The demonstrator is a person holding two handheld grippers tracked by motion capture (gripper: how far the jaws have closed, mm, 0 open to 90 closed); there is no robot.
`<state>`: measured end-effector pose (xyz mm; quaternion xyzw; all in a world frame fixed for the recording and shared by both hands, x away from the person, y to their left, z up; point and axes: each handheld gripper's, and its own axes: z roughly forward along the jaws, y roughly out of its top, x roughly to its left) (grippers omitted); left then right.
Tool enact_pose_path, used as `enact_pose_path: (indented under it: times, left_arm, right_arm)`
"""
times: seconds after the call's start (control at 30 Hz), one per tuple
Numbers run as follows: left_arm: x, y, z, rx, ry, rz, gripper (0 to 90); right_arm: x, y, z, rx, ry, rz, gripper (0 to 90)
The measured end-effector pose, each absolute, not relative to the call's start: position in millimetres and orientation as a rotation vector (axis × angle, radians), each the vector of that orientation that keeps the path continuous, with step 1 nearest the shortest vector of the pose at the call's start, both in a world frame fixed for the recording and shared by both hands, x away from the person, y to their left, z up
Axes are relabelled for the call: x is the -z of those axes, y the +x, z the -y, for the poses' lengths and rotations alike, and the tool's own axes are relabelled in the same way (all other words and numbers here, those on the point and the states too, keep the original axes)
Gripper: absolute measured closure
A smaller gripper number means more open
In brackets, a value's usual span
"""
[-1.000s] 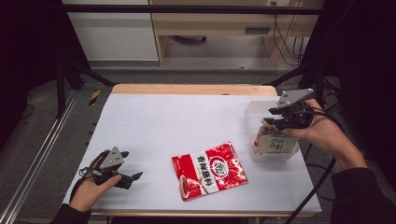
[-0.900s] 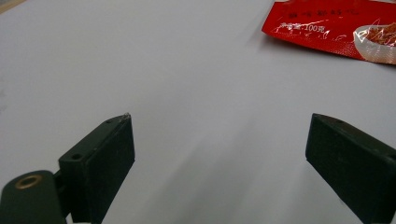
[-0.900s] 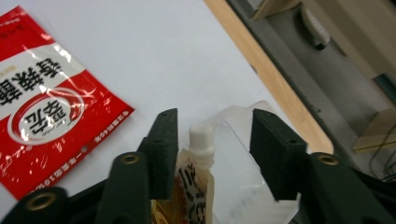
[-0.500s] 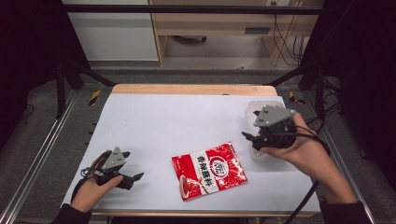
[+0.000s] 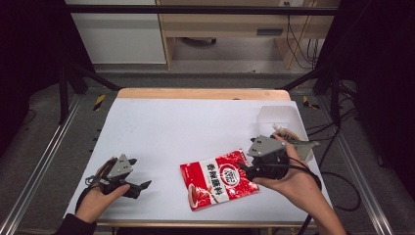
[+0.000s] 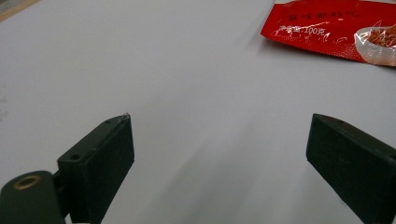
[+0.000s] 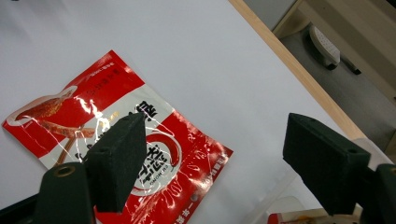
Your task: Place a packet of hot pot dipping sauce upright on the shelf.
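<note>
A red snack packet (image 5: 218,178) lies flat on the white table (image 5: 195,122), near its front edge. My right gripper (image 5: 244,170) hovers at the packet's right edge and points left across it. Its jaws have just been opening and stand open, with nothing gripped between them. In the right gripper view the red packet (image 7: 187,154) lies below the right gripper (image 7: 212,156). My left gripper (image 5: 139,188) rests open on the table at the front left. In the left gripper view the red packet (image 6: 336,28) lies far ahead of the left gripper (image 6: 219,154).
A clear plastic container (image 5: 279,117) stands at the table's right edge, behind my right hand, with another packet (image 5: 288,134) in it. The container's rim (image 7: 280,205) shows low in the right gripper view. Metal rails run along both sides of the table, and cables hang at the right.
My right gripper has moved from above the clear container forward and left to the red packet's right edge, and its jaws stand wider. The left gripper has not moved.
</note>
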<state>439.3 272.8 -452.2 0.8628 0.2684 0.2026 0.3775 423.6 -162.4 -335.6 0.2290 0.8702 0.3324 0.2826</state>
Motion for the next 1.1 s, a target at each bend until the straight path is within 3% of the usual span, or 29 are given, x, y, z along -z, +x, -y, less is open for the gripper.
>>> enact_pose_path:
  times: [1.1]
  left_arm:
    - [453.1, 437.1, -268.5, -0.530, 2.235, -0.690, 7.1]
  right_arm:
    - [410.4, 413.3, 166.0, -1.005, 1.006, -2.228, 10.1]
